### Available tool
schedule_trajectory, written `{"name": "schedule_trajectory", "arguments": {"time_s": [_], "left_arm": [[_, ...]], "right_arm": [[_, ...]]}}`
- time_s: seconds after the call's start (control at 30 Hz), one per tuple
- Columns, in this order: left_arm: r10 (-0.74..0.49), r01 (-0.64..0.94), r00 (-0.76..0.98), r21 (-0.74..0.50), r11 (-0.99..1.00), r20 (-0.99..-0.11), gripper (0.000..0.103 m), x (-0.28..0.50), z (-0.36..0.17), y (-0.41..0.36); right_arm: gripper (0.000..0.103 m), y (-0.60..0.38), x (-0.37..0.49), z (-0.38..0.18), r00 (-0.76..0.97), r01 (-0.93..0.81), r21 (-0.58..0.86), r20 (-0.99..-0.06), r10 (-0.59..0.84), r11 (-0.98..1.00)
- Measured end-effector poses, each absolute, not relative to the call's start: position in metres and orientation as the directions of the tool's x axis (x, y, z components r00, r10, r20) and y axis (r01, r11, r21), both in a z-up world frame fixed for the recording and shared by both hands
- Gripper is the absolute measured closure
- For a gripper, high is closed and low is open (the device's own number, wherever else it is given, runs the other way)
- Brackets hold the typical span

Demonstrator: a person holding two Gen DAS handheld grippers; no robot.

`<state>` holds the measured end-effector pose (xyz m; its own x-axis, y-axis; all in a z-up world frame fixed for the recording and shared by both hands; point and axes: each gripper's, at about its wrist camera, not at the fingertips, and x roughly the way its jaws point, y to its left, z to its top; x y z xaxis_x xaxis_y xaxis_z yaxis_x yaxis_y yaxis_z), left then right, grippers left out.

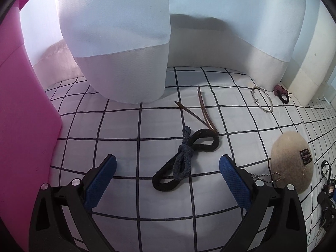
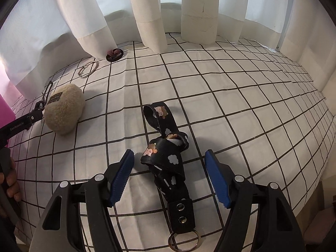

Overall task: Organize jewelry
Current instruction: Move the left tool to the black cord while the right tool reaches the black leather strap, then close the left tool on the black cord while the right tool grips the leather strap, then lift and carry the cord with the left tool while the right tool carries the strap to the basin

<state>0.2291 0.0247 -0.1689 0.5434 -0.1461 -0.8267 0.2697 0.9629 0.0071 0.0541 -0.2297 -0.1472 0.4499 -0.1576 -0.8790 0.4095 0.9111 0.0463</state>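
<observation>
In the left wrist view my left gripper (image 1: 167,164) is open and hovers over knotted black and blue-grey hair ties (image 1: 184,157) on the checked cloth (image 1: 126,124), with a brown hairpin (image 1: 204,111) just beyond. A silver bangle (image 1: 262,99) and dark red hair ties (image 1: 281,92) lie far right. A beige fluffy keychain (image 1: 292,163) lies right. In the right wrist view my right gripper (image 2: 169,159) is open around a black printed lanyard strap (image 2: 168,157) with a key ring (image 2: 184,240). The fluffy keychain (image 2: 64,111), bangle (image 2: 88,68) and hair ties (image 2: 114,54) lie to the left.
A pink box (image 1: 23,115) stands at the left edge. White curtains (image 1: 117,42) hang onto the cloth along the back, also in the right wrist view (image 2: 147,14). The left gripper's arm (image 2: 19,124) and a hand show at the far left.
</observation>
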Motion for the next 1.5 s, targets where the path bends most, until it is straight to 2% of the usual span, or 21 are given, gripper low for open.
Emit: {"name": "schedule_trajectory", "arguments": {"time_s": [0.1,0.17,0.23,0.27,0.33,0.37,0.4,0.43,0.93,1.5], "left_arm": [[-0.150,0.273,0.550,0.008,0.962,-0.822,0.009,0.227,-0.168,0.023],[-0.160,0.291,0.556,0.011,0.957,-0.816,0.017,0.221,-0.166,0.018],[-0.176,0.317,0.557,0.012,0.948,-0.812,0.033,0.213,-0.163,0.013],[-0.184,0.328,0.557,0.011,0.944,-0.810,0.038,0.210,-0.162,0.010],[-0.202,0.350,0.557,0.008,0.937,-0.805,0.060,0.204,-0.159,0.006],[-0.211,0.363,0.558,0.007,0.932,-0.803,0.067,0.201,-0.158,0.004],[-0.215,0.373,0.558,0.011,0.928,-0.802,0.083,0.198,-0.158,0.002],[-0.214,0.380,0.557,0.017,0.925,-0.802,0.090,0.195,-0.157,0.000],[-0.229,0.329,0.551,-0.044,0.943,-0.803,0.093,0.177,-0.129,0.015],[-0.207,0.171,0.660,-0.123,0.978,-0.722,0.093,0.098,-0.020,0.027]], "right_arm": [[0.041,-0.229,0.054,-0.147,0.457,0.404,0.041,-0.875,-0.163,0.914],[0.047,-0.226,0.054,-0.147,0.463,0.394,0.040,-0.872,-0.161,0.918],[0.061,-0.222,0.055,-0.145,0.471,0.378,0.038,-0.868,-0.157,0.925],[0.063,-0.220,0.055,-0.145,0.473,0.371,0.036,-0.867,-0.155,0.928],[0.073,-0.217,0.056,-0.145,0.479,0.356,0.040,-0.865,-0.146,0.934],[0.075,-0.216,0.056,-0.145,0.481,0.350,0.041,-0.865,-0.142,0.936],[0.079,-0.215,0.056,-0.145,0.483,0.345,0.047,-0.865,-0.134,0.937],[0.080,-0.216,0.056,-0.144,0.484,0.343,0.053,-0.866,-0.128,0.938],[0.082,-0.225,0.038,-0.119,0.528,0.288,0.124,-0.848,-0.050,0.950],[0.082,-0.258,0.004,-0.016,0.648,0.080,0.155,-0.758,0.067,0.985]]}}
